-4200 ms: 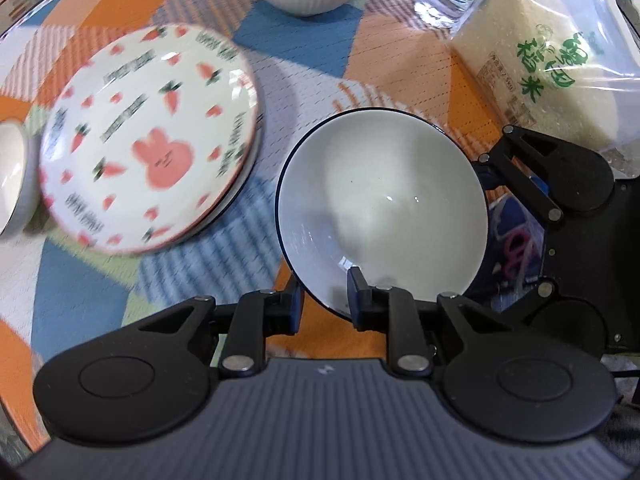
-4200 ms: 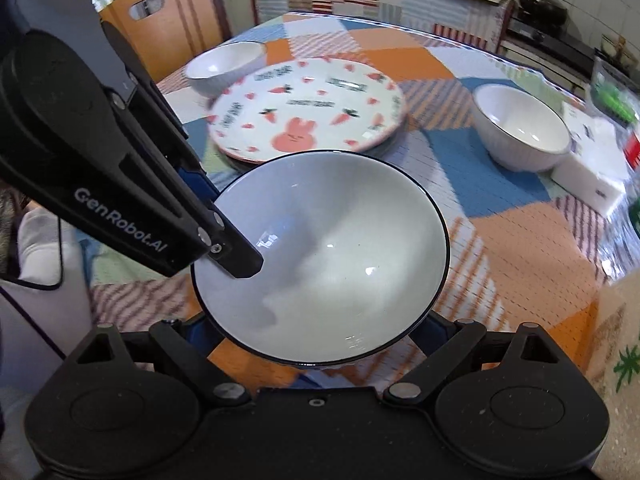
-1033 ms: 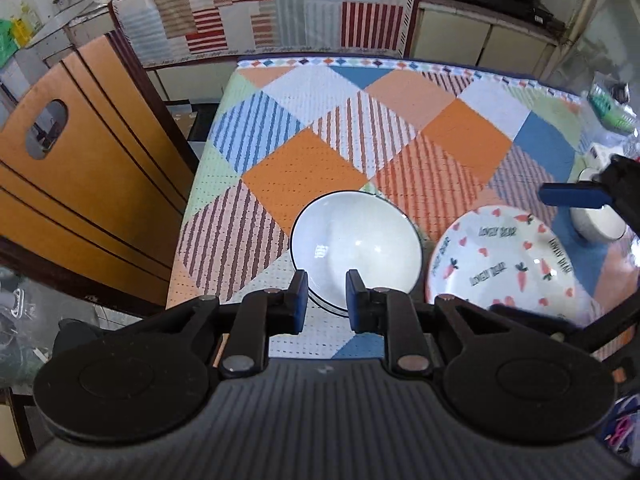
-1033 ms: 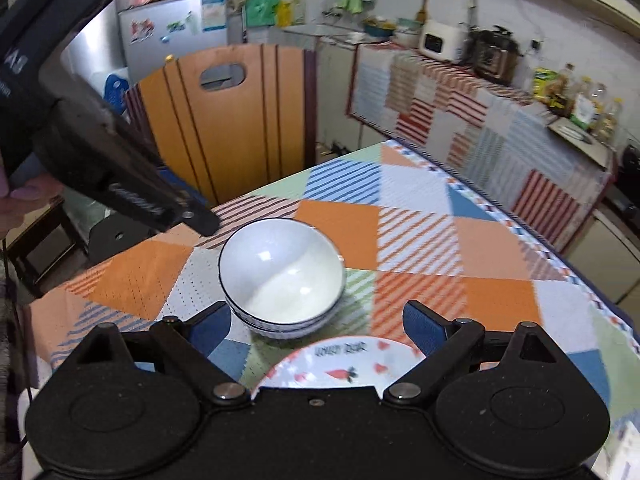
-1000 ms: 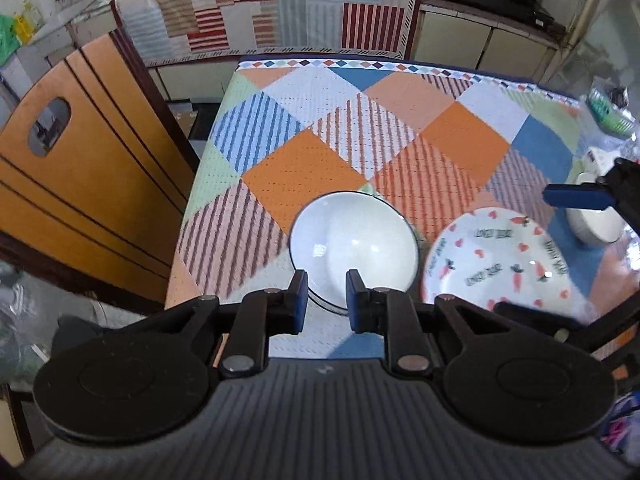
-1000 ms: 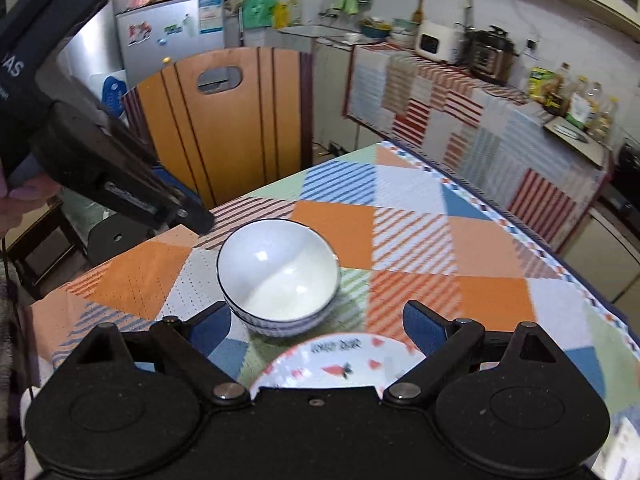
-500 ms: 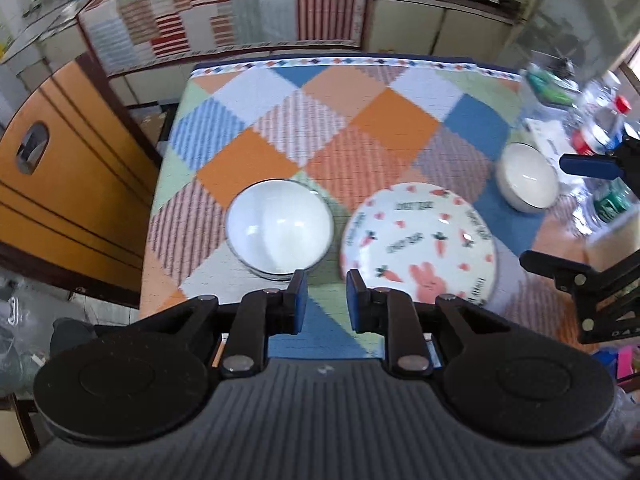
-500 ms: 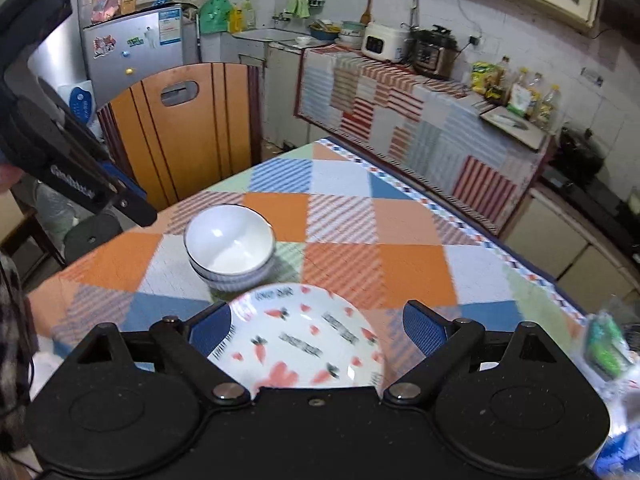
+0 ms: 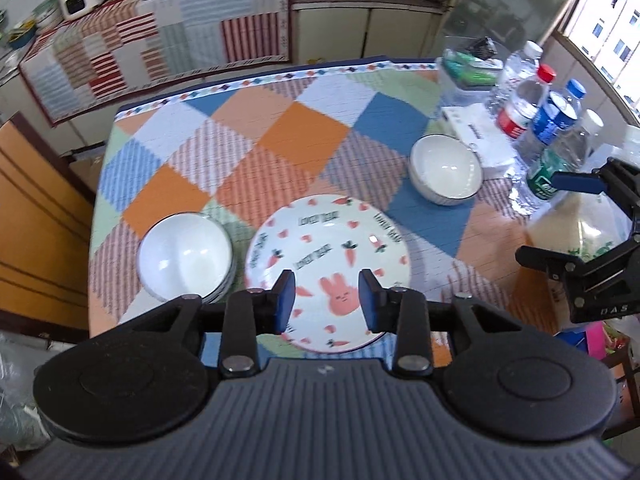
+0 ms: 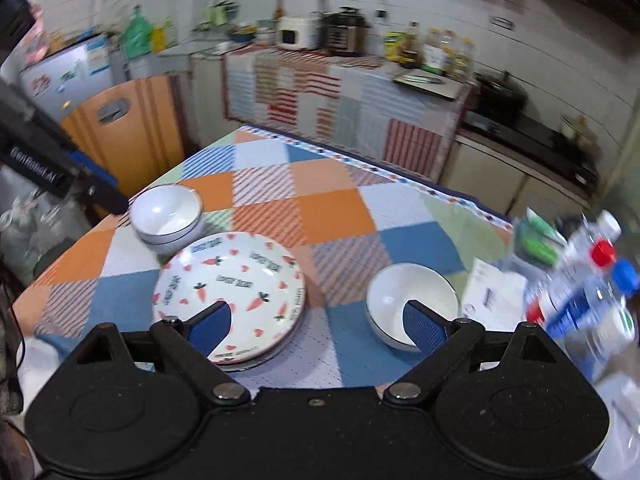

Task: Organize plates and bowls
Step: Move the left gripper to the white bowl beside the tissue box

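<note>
Left gripper (image 9: 327, 300) hangs empty above the carrot plate (image 9: 328, 240), its jaws opening, stacked bowls (image 9: 185, 255) just left of the plate. Right gripper (image 10: 318, 326) is spread wide, empty, with a single bowl (image 10: 412, 304) below its right finger.

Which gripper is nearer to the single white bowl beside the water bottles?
Right. The right gripper hovers open, one finger in front of the single bowl. The left gripper, jaws opening, hangs above the carrot plate.

Quilt-covered table (image 9: 304, 128) — stacked bowls (image 9: 185, 255), carrot plate (image 9: 326, 248), lone bowl (image 9: 446, 168), bottles (image 9: 532, 108)
</note>
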Demonstrator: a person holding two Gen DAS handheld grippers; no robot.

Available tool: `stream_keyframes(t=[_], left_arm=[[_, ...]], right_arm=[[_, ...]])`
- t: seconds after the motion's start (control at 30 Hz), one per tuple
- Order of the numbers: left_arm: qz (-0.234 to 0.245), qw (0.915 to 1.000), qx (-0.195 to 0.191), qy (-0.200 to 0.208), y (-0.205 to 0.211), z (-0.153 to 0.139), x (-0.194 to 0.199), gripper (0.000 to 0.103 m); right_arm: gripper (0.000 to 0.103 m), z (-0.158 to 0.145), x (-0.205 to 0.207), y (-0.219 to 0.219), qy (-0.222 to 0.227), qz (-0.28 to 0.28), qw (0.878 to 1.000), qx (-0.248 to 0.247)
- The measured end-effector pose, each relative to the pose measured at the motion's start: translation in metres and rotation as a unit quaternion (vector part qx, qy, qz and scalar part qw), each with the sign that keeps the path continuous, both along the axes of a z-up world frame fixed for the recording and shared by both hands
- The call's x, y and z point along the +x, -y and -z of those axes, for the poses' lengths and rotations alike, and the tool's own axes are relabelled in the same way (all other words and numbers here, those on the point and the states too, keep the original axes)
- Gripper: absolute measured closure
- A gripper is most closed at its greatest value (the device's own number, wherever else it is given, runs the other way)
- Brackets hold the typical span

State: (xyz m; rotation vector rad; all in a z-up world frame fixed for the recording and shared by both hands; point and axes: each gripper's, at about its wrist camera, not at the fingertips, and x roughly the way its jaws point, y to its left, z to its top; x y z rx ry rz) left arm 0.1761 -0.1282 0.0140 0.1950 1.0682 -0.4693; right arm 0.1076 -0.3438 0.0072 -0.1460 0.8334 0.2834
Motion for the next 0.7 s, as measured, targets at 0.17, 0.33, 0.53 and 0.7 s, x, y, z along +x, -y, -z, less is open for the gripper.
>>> stream_keyframes(t=[0.17, 0.33, 0.53, 0.7], left_arm=[[0.02, 0.9996, -0.019, 0.012, 0.019, 0.012, 0.003, 0.062], [0.033, 0.9987, -0.032, 0.024, 0.034, 0.026, 0.013, 0.057], [0.041, 0.9964, -0.051, 0.055, 0.053, 0.05, 0.022, 0.034], [0.041, 0.9955, -0.055, 0.066, 0.07, 0.08, 0.032, 0.027]], right_arm=[[0.008, 0.02, -0.001, 0.018, -0.007, 0.052, 0.999, 0.013], [0.008, 0.049, 0.0, 0.017, -0.004, 0.087, 0.996, 0.002], [0.008, 0.098, 0.017, 0.018, -0.005, 0.127, 0.992, -0.002], [0.008, 0.138, 0.035, 0.034, -0.003, 0.184, 0.983, 0.006]])
